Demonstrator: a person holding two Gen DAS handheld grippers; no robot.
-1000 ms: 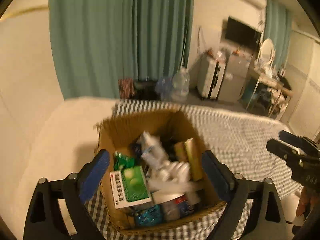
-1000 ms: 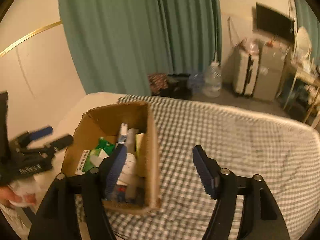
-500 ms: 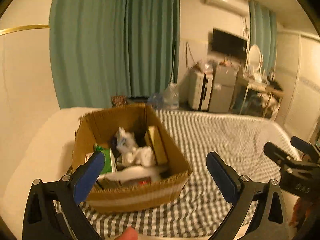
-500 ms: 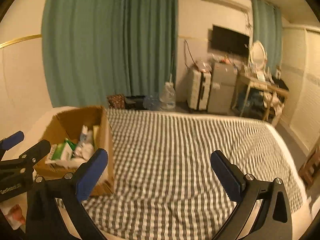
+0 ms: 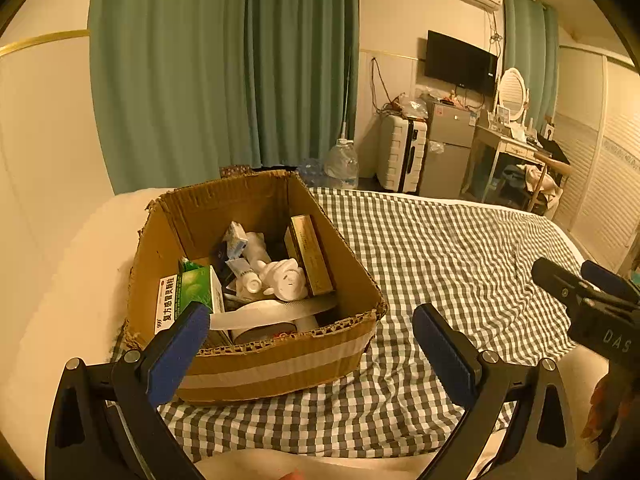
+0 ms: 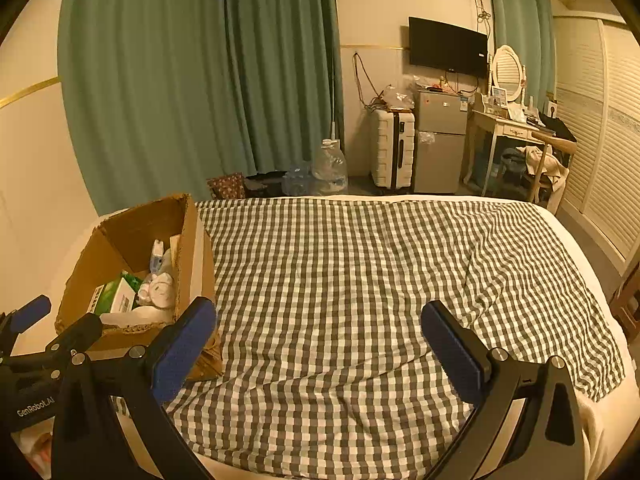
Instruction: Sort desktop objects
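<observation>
Both pairs of jaws stand wide apart and empty; those of the right gripper [image 6: 318, 340] have just been opening, with only checked cloth [image 6: 360, 272] between them. The cardboard box [image 5: 280, 364] sits on the bed just ahead of the left gripper [image 5: 310, 344], its near wall between the pads, and well to the left of the right one. Left hand is judged nearer. Inside lie a green medicine carton [image 5: 188, 294], a gold carton [image 5: 310, 256], white figurine [image 5: 284, 278] and tubes, loosely heaped.
</observation>
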